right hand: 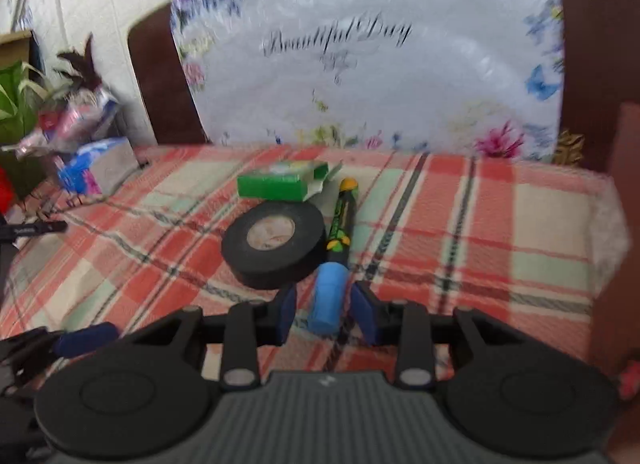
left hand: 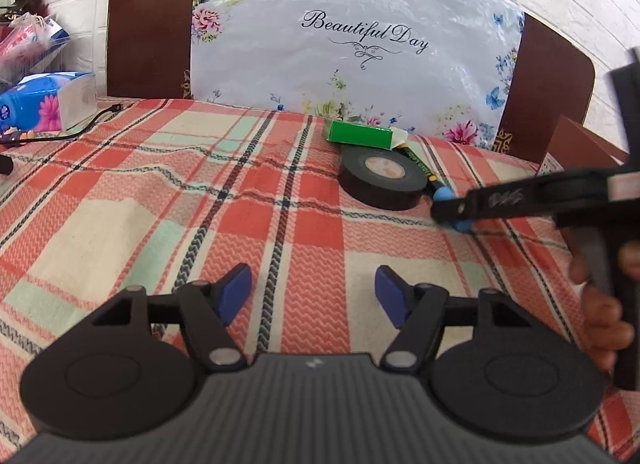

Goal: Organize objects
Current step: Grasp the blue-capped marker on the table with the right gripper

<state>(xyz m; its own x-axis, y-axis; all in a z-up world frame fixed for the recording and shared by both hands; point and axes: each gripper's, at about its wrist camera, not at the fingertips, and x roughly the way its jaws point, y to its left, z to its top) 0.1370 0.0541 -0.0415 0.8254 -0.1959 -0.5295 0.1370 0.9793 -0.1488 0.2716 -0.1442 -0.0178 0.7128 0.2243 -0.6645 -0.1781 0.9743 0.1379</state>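
A green box (left hand: pixel 358 135) (right hand: pixel 272 184), a black tape roll (left hand: pixel 380 176) (right hand: pixel 274 248) and a green marker pen (right hand: pixel 340 220) with a blue cap (right hand: pixel 328 300) lie close together on the plaid cloth (left hand: pixel 240 184). In the right wrist view my right gripper (right hand: pixel 326 304) is low over the cloth, its blue pads closed against the sides of the marker's blue cap. From the left wrist view its black finger (left hand: pixel 472 204) crosses that cap (left hand: pixel 444 195). Nearer and to the left, my left gripper (left hand: pixel 314 288) stands open over bare cloth with nothing between its pads.
A floral plastic bag (left hand: pixel 352 36) leans on a brown wooden board (left hand: pixel 148 20) behind the cloth. A blue tissue pack (left hand: pixel 44 102), a black cable (left hand: pixel 80 128) and other packets sit at the left. A brown box (left hand: pixel 580 144) stands at the right. A hand (left hand: pixel 604 304) holds the right gripper.
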